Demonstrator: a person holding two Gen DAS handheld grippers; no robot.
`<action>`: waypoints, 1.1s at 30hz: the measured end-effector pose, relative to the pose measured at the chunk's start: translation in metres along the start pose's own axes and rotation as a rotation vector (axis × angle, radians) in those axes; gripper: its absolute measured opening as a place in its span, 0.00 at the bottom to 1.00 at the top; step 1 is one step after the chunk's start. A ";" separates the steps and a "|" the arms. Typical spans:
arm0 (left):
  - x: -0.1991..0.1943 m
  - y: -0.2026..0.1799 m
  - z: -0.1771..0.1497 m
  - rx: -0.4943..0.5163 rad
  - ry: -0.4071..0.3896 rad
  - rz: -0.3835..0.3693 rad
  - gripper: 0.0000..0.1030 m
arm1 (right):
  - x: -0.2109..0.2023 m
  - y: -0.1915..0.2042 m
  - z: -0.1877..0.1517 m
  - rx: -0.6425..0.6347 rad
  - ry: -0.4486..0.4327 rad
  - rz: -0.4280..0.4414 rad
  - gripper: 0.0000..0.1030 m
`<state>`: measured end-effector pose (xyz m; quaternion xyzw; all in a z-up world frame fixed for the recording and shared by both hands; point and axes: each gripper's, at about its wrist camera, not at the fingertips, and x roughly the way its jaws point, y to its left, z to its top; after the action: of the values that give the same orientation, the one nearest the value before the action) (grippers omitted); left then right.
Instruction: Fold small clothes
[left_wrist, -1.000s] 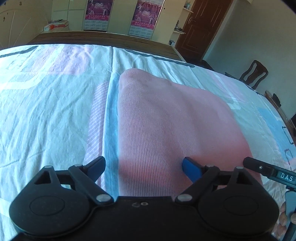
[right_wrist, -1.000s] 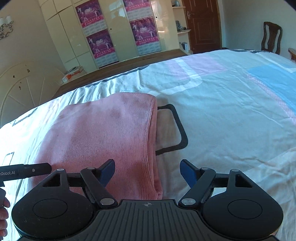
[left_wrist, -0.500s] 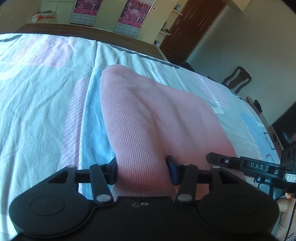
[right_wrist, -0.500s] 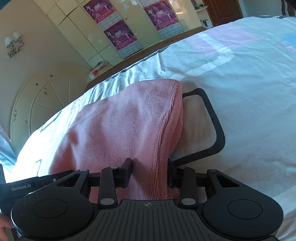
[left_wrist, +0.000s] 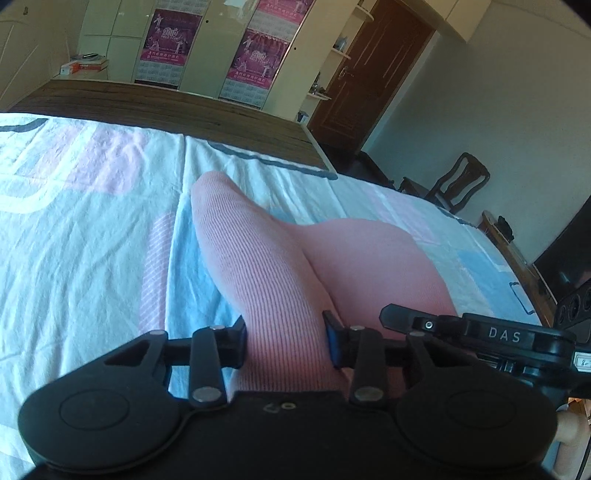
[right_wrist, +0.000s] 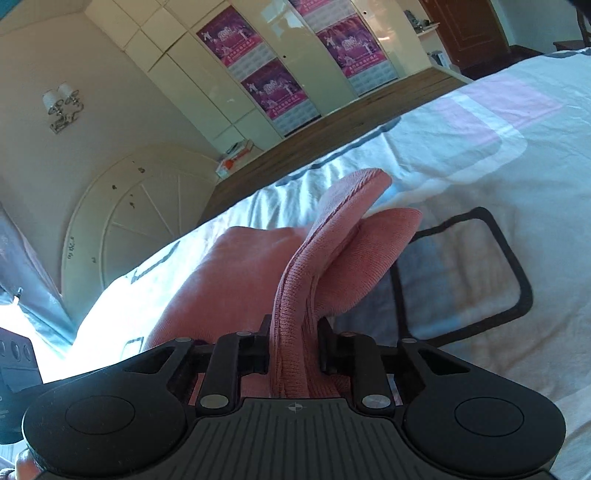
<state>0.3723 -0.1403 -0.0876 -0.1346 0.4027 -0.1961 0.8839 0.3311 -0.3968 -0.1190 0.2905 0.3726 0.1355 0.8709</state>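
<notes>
A pink ribbed knit garment (left_wrist: 266, 266) lies on the patterned bed sheet (left_wrist: 85, 229). My left gripper (left_wrist: 286, 338) is shut on its near left edge and holds that edge raised off the bed. My right gripper (right_wrist: 293, 341) is shut on the near right edge of the same garment (right_wrist: 306, 266), also lifted, so the cloth stands in a fold between the jaws. The far end of the garment still rests on the sheet (right_wrist: 498, 155). The right gripper's body (left_wrist: 480, 332) shows at the right of the left wrist view.
A wardrobe with magenta posters (left_wrist: 166, 40) and a wooden bed end (left_wrist: 155, 107) stand beyond the bed. A dark door (left_wrist: 373, 74) and a wooden chair (left_wrist: 458, 184) are at the right. A black outlined square is printed on the sheet (right_wrist: 461, 277).
Both grippers closed on the garment's near edge, one at each side, and have since lifted it off the bed. The cloth now rises in folds.
</notes>
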 end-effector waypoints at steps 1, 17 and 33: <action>-0.008 0.005 0.003 -0.009 -0.008 0.000 0.35 | 0.002 0.011 0.000 -0.006 -0.001 0.012 0.21; -0.165 0.191 0.025 -0.023 -0.149 0.118 0.35 | 0.113 0.219 -0.057 -0.089 0.032 0.162 0.21; -0.178 0.385 0.017 -0.089 -0.105 0.297 0.42 | 0.270 0.292 -0.104 -0.094 0.123 0.015 0.21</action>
<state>0.3706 0.2836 -0.1116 -0.1228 0.3799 -0.0378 0.9161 0.4346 -0.0008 -0.1531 0.2432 0.4166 0.1769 0.8579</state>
